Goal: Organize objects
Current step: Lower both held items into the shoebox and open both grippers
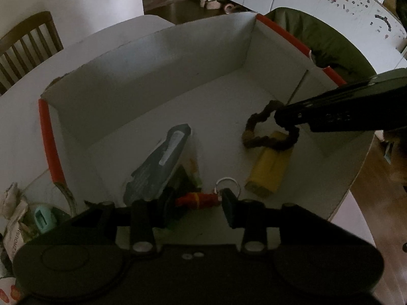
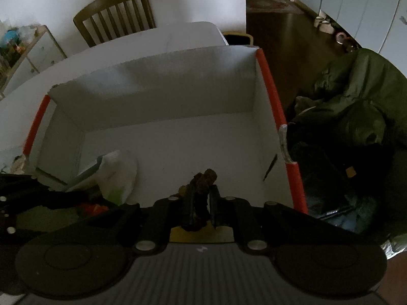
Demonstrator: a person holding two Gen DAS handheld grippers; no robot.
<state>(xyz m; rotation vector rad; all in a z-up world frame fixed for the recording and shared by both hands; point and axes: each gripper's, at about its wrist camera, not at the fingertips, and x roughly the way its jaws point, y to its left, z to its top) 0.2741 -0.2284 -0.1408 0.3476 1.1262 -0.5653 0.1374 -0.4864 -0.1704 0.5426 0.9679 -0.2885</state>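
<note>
A white cardboard box with red-taped edges (image 1: 157,76) (image 2: 162,94) sits on a white table. Inside lie a dark plastic package (image 1: 160,162), a yellow block (image 1: 269,170) and a red keychain with a metal ring (image 1: 201,199). My left gripper (image 1: 195,203) is open, its fingers either side of the red keychain. My right gripper (image 2: 202,200) (image 1: 282,117) is shut on a brown scrunchie (image 1: 269,129) (image 2: 203,180), held just above the yellow block inside the box.
A wooden chair (image 2: 114,15) stands beyond the table. A green jacket (image 2: 356,96) lies to the right of the box. Packets and a mint-coloured item (image 1: 42,218) sit left of the box. A white plastic bag (image 2: 117,175) lies inside it.
</note>
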